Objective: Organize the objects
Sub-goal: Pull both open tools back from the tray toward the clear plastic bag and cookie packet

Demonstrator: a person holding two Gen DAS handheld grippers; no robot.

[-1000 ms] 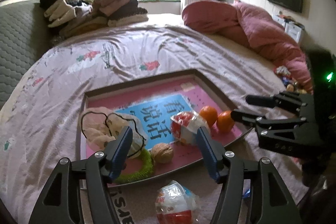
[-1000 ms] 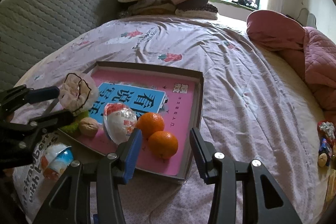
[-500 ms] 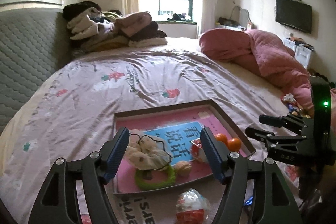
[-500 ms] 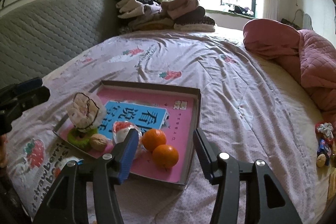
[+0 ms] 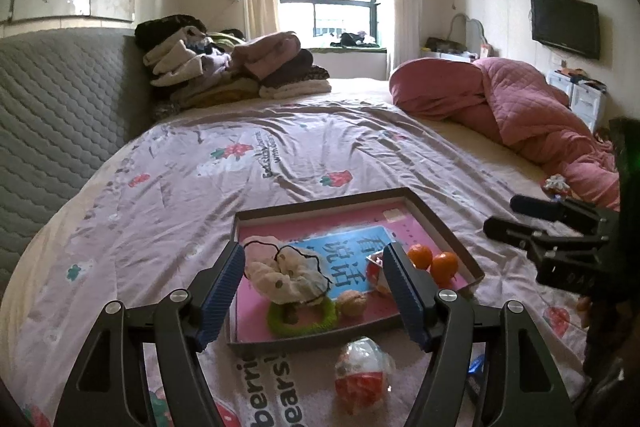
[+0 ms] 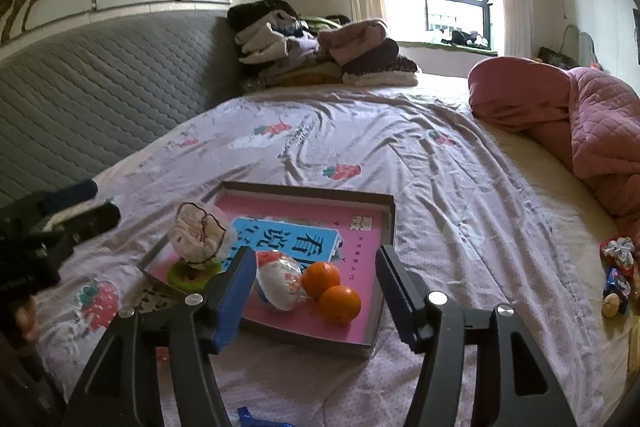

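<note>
A shallow pink-lined box lid (image 5: 436,223) (image 6: 384,227) lies on the bed. Inside it are two oranges (image 5: 434,261) (image 6: 330,287), a wrapped egg toy (image 6: 280,277), a walnut (image 5: 352,303), a green ring (image 5: 320,319) and a cloth scrunchie (image 5: 288,273) (image 6: 198,231). A second wrapped egg (image 5: 362,371) lies on the sheet in front of the box. My left gripper (image 5: 316,287) is open and empty, raised above the box's near side. My right gripper (image 6: 316,287) hangs over the oranges; its jaws are opening with nothing pressed between them.
A grey quilted headboard (image 5: 60,123) runs along the left. Folded clothes (image 5: 228,67) are piled at the far end of the bed. A pink quilt (image 5: 520,107) lies bunched on the right, with small toys and snacks (image 6: 616,275) near the right edge.
Both grippers rose and drew back from the box, so more of the room shows. The right gripper's jaws spread wider. The left jaws opened slightly.
</note>
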